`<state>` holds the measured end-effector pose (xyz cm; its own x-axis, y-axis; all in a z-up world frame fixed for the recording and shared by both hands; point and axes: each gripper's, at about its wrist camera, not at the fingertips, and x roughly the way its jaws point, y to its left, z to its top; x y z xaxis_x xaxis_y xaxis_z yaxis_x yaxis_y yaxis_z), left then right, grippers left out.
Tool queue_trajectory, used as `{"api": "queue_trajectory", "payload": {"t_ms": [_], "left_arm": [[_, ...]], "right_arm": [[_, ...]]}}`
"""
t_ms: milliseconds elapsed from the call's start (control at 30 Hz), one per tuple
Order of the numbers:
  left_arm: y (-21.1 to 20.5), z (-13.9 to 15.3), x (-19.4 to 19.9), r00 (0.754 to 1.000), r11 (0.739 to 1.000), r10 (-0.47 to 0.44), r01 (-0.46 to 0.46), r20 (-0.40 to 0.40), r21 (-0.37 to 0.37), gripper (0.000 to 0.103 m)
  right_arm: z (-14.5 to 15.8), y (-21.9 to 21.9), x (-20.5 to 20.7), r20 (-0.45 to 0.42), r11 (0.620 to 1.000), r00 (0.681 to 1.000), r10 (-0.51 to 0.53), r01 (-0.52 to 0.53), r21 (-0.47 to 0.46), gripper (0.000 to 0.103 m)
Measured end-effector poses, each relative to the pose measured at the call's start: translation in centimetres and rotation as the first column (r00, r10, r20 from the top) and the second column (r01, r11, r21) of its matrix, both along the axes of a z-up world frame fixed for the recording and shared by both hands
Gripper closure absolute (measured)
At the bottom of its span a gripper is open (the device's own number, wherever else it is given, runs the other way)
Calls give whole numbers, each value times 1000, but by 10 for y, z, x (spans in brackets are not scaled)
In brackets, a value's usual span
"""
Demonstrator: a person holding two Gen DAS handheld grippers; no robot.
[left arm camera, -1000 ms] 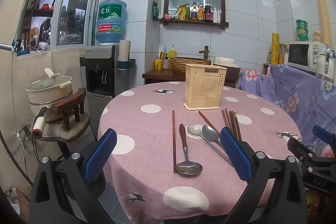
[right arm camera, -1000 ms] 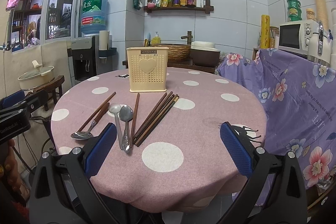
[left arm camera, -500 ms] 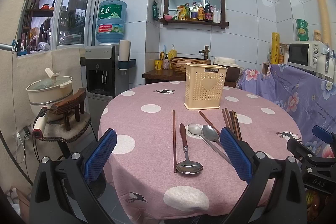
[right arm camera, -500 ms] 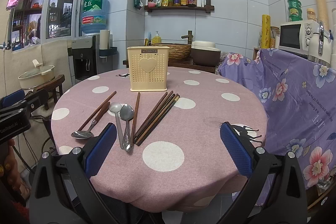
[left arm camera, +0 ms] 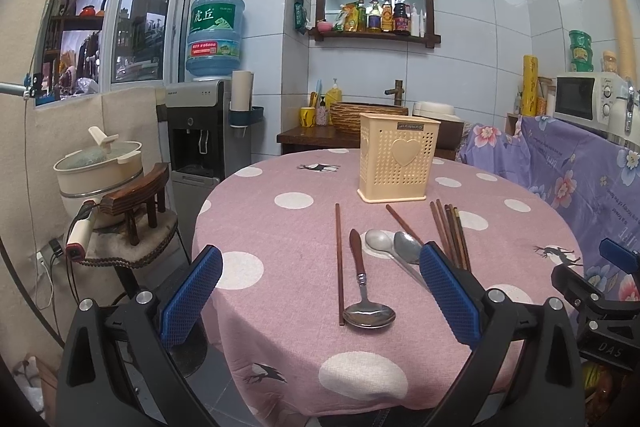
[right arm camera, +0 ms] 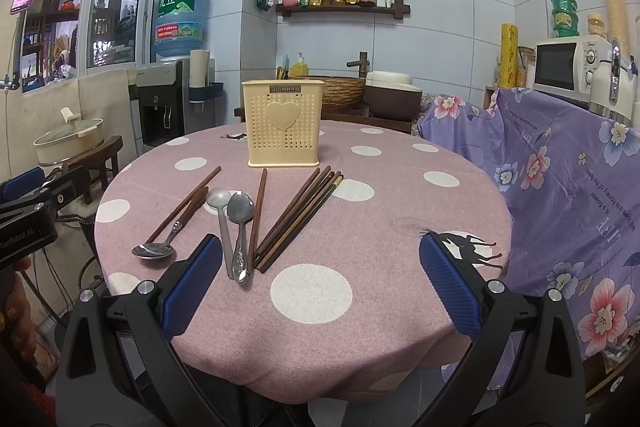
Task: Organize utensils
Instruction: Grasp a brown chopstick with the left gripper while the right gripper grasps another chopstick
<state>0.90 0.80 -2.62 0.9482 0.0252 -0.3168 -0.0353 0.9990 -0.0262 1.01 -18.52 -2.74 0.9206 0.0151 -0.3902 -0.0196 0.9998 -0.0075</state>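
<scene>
Utensils lie on the pink dotted table (right arm camera: 400, 211) in front of the holder (right arm camera: 283, 123): a wood-handled spoon (right arm camera: 168, 233) beside a single chopstick (right arm camera: 186, 201), two metal spoons (right arm camera: 234, 223) side by side, another chopstick (right arm camera: 257, 215), and a chopstick bundle (right arm camera: 300, 219). The holder is a cream perforated box with a heart emblem, upright; its contents cannot be seen. The left gripper (left arm camera: 320, 295) and right gripper (right arm camera: 320, 287) are both spread wide, empty, at the table's near edge.

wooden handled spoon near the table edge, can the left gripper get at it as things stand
Probably yes: the wooden-handled spoon lies flat and alone ahead of the open left gripper, with only a single chopstick close beside it.
</scene>
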Motion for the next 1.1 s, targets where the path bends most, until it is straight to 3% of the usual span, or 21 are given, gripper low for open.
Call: {"api": "queue_trajectory", "payload": {"t_ms": [333,567,767,900,1000,1100], "left_arm": [[22,-20,37,981,998,-25,15,-190,-55,5],[24,-9,73,972,999,-37,39,-234,4,5],[32,-5,138,924,993,-121,107,-362,-57,6],[38,-3,167,905,987,-151,113,-398,-118,17],[40,-4,182,898,987,-148,109,-415,-115,28],[42,-7,196,879,987,-152,109,-452,-120,36]], "right_arm": [[-19,-9,44,-131,1000,991,-5,2,-18,6],[-10,1,94,-181,996,980,84,-88,-12,6],[-1,16,166,-288,982,940,185,-164,95,7],[1,29,216,-349,971,908,230,-191,142,23],[-4,44,252,-415,968,876,246,-201,150,36],[-14,62,279,-471,972,851,232,-211,99,47]]}}
